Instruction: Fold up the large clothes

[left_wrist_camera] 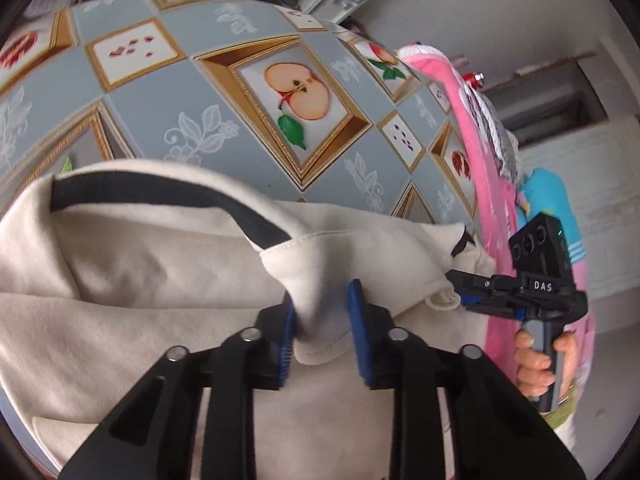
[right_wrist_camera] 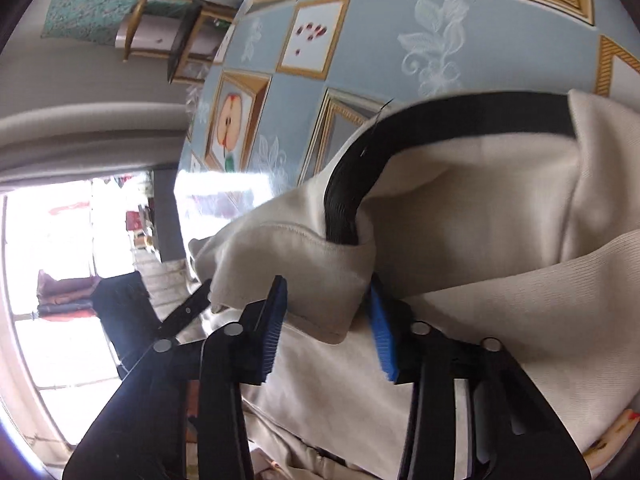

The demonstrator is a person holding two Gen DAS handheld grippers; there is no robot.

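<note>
A large cream garment [left_wrist_camera: 140, 280] with a black neck band [left_wrist_camera: 168, 196] lies bunched on the table. My left gripper [left_wrist_camera: 322, 320] is shut on a fold of its hemmed edge and lifts it. My right gripper [right_wrist_camera: 326, 320] is shut on another fold of the same cream garment [right_wrist_camera: 480, 220], close to the black band [right_wrist_camera: 400, 128]. The right gripper also shows in the left wrist view [left_wrist_camera: 460, 280], at the garment's right end, held by a hand.
The table [left_wrist_camera: 208, 80] has a grey-blue cloth printed with framed fruit pictures. The person in pink and blue clothing [left_wrist_camera: 492, 184] stands at its right edge. A gold-framed shelf [right_wrist_camera: 160, 32] and a bright window [right_wrist_camera: 60, 280] lie beyond the table.
</note>
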